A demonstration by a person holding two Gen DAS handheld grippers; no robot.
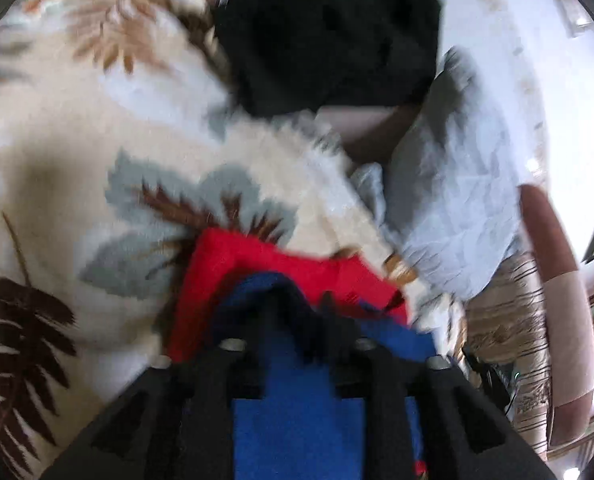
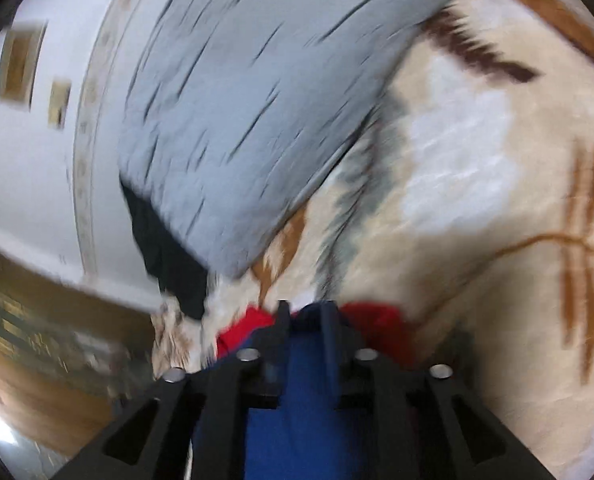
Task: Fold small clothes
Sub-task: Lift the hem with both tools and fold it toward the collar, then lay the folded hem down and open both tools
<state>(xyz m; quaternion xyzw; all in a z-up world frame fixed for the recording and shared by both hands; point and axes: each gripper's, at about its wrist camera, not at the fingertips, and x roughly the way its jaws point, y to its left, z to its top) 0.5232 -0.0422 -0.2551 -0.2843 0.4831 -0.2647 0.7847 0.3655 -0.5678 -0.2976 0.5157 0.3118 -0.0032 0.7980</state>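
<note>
Red-and-blue garment [image 1: 297,400] runs lengthwise between left gripper [image 1: 297,304] jaws, red edge ahead; right gripper [image 2: 305,312] likewise. Blur: grip unclear.

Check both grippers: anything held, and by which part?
Blue garment lies between both the left gripper and right gripper; blur hides whether either grips it.

We're over a cream blanket [image 1: 77,128] printed with brown, tan and grey fern leaves, spread wide beneath us. Beyond its edge we see a pale white wall [image 2: 37,184] carrying a patterned border strip [image 2: 87,128] and 2 small gold-framed pictures [image 2: 19,66]. Bright light washes out the wall at the right of the left view. Low down we catch brown wooden furniture [image 2: 37,392], too blurred to make out.
</note>
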